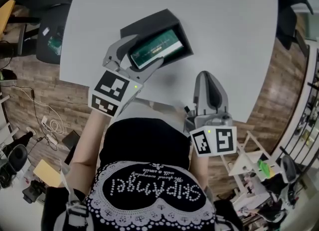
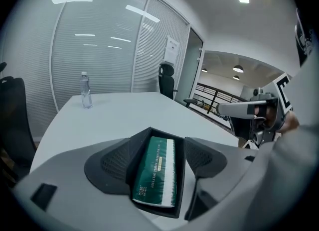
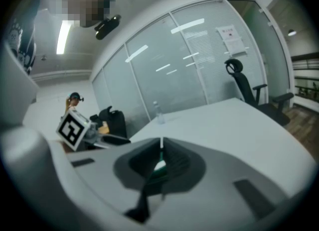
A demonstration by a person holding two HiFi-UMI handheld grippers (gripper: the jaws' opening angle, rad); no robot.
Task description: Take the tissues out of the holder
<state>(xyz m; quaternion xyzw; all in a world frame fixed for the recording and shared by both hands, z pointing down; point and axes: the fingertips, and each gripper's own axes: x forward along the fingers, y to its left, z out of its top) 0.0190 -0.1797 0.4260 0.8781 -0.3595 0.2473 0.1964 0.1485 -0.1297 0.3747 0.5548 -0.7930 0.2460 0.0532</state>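
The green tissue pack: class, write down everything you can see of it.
The tissue pack is a long, soft-looking block in glossy dark green wrap, with a white stripe along one edge, pale print and a small code patch at one end. It lies flat inside the open black holder on the pale grey table. The left gripper straddles the holder with open jaws, not touching the pack.

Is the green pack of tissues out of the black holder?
No, the green tissue pack lies down inside the black holder, with the holder's walls around it.
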